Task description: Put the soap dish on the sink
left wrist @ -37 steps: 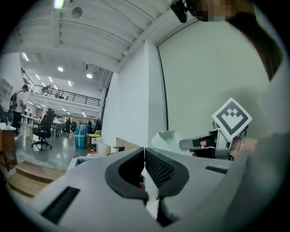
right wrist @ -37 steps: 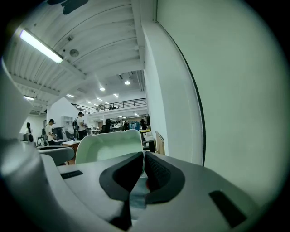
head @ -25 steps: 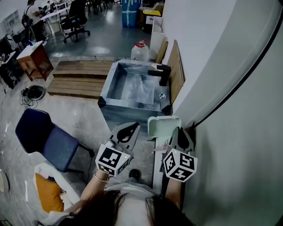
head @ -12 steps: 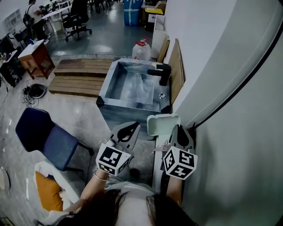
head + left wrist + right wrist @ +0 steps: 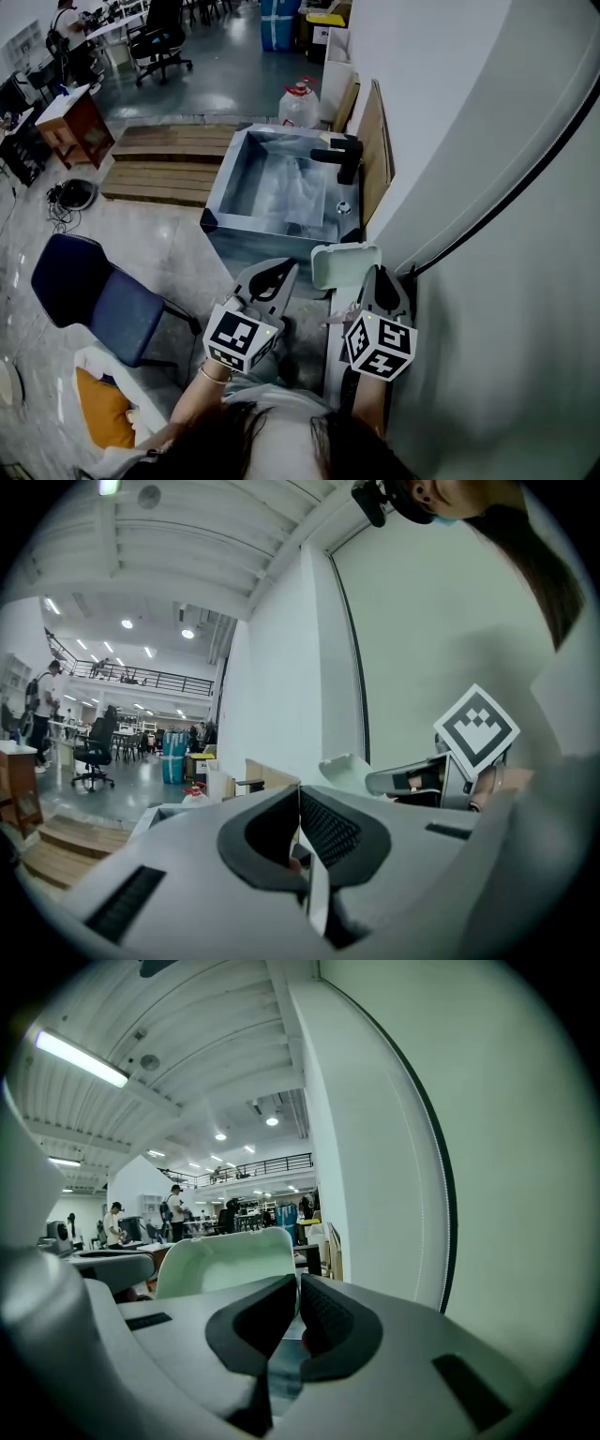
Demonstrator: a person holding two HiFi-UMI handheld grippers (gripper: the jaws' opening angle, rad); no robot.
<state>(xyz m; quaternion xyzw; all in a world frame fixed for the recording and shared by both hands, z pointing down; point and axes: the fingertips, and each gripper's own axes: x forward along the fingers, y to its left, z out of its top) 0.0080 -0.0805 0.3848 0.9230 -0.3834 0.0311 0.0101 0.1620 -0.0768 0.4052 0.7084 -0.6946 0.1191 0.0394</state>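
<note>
A pale green soap dish [image 5: 345, 265] hangs in the air, with my right gripper [image 5: 375, 278] shut on its near edge. The right gripper view has the dish [image 5: 225, 1262] just left of the closed jaws of that gripper [image 5: 298, 1283]. A steel sink [image 5: 220, 187] with a black faucet [image 5: 342, 157] stands on the floor ahead of the dish, against the white wall. My left gripper [image 5: 277, 274] is held beside the right one, shut and empty. The left gripper view shows its jaws closed at the gripper [image 5: 298, 799], with the dish [image 5: 347, 766] off to the right.
A white wall runs close along the right. A wooden board [image 5: 375, 141] leans behind the sink, with a water jug [image 5: 300, 105] past it. Wooden pallets [image 5: 169, 155] lie to the sink's left. A blue chair [image 5: 89, 295] and an orange bag [image 5: 98, 412] sit at lower left.
Both grippers and the dish have edged slightly forward toward the sink. The right gripper's hold on the dish is unchanged.
</note>
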